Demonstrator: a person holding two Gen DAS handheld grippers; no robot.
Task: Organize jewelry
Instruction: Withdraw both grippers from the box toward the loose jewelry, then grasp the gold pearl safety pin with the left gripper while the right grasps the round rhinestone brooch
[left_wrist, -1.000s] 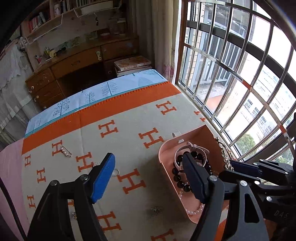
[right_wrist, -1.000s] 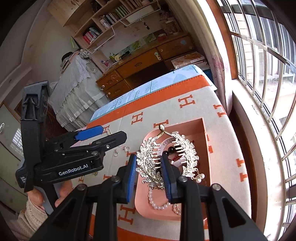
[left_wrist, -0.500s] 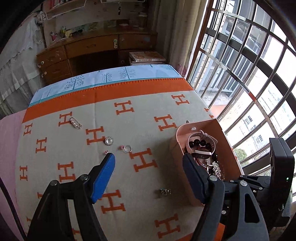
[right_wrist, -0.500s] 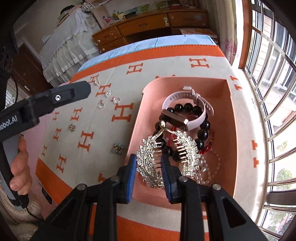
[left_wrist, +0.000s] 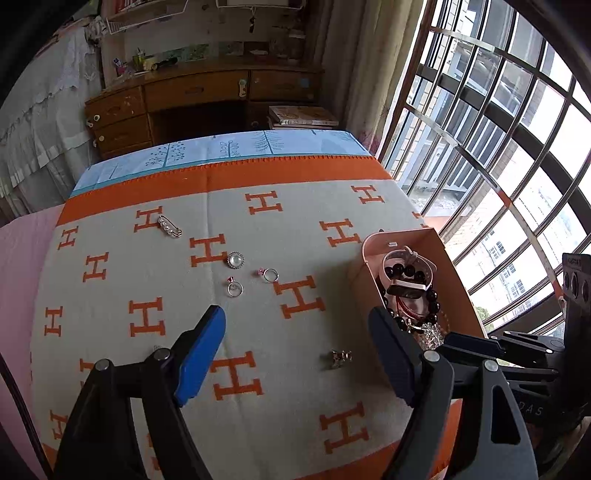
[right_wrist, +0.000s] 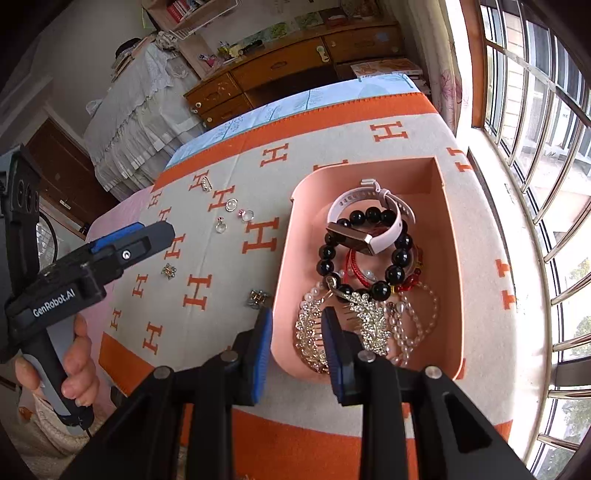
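The left gripper (left_wrist: 295, 350) has just been opening and stands wide with nothing between its jaws. A small charm (left_wrist: 340, 359) lies just ahead, nearest this hand, beside the tray's (left_wrist: 458, 280) left wall. The right gripper (right_wrist: 295, 345), jaws narrowly apart, seems clear of the leaf comb (right_wrist: 343, 321) in the tray's near corner. The left handle reads "GenRobot.AI".
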